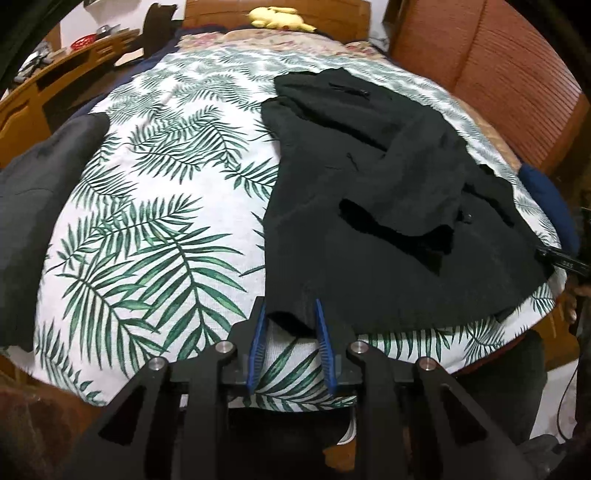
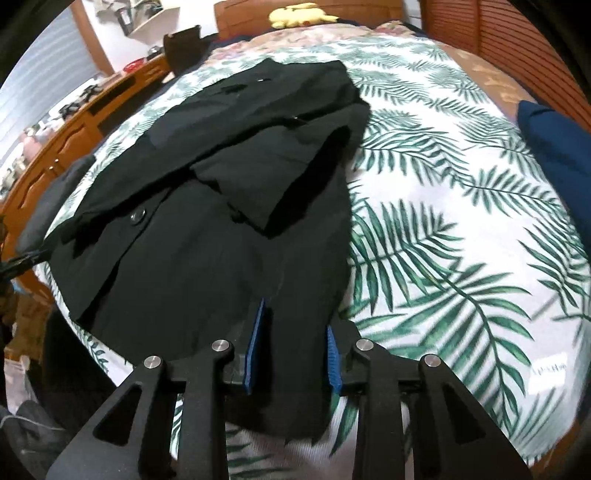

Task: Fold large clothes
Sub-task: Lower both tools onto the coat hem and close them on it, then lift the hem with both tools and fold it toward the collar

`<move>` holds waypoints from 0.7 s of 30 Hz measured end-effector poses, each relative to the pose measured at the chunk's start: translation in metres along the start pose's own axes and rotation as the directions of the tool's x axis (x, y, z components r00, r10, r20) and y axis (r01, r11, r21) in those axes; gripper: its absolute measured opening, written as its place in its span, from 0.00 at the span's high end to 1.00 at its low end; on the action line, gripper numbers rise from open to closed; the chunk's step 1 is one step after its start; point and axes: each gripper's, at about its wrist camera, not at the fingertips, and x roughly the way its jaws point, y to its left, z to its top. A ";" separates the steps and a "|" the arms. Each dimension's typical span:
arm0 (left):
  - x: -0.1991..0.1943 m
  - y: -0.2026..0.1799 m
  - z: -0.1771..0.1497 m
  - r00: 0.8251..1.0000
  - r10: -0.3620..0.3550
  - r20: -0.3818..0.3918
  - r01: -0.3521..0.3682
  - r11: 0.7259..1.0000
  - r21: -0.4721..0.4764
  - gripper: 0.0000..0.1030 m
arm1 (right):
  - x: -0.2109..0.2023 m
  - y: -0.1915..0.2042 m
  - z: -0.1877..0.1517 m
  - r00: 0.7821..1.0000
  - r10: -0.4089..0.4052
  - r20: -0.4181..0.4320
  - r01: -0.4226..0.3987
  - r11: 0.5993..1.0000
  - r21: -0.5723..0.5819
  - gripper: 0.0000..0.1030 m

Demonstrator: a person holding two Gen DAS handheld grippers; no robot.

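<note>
A black jacket [image 1: 369, 221] is spread on the leaf-print bed [image 1: 166, 221], hem at 6 o'clock. The left tongs [image 1: 290, 317] are clenched on a hem corner, but the tips are buried in cloth. The right tongs [image 2: 295, 325] straddle the hem, and the dark fabric hides whether the pads actually press, so I can't tell. The yellow plush [image 2: 301, 14] at 12 o'clock is cut off.

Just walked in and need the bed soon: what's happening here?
A person is folding a black button-front jacket on the palm-leaf print bedspread. The left hand-held gripper and right hand-held gripper each straddle the jacket's near hem, seemingly pinching it. One sleeve already lies folded across the front.
</note>
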 end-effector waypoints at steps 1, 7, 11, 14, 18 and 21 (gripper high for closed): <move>0.000 0.000 0.001 1.000 0.003 -0.005 -0.003 1.000 -0.005 0.81 | 0.001 -0.002 0.002 1.000 0.018 0.003 -0.018 1.000 0.003 0.72; -0.008 -0.013 0.014 0.999 0.032 -0.007 -0.032 0.999 0.013 0.97 | -0.002 -0.006 0.011 0.998 0.057 -0.003 -0.057 0.998 -0.019 0.84; -0.025 -0.024 0.024 0.998 0.015 0.059 -0.016 1.000 0.027 0.98 | -0.008 -0.003 0.014 0.997 0.067 0.026 -0.066 0.997 -0.033 0.96; -0.042 -0.032 0.031 0.994 -0.010 0.113 0.002 0.997 0.072 0.98 | -0.017 0.004 0.014 0.995 0.076 0.069 -0.075 0.997 -0.007 0.97; -0.064 -0.034 0.038 0.983 -0.041 0.177 0.019 0.992 0.125 0.99 | -0.038 0.013 0.015 0.988 0.060 0.141 -0.066 0.997 0.036 0.98; -0.080 -0.032 0.036 0.972 -0.059 0.227 0.025 0.988 0.150 0.99 | -0.060 0.023 0.017 0.978 0.052 0.203 -0.064 0.997 0.051 0.99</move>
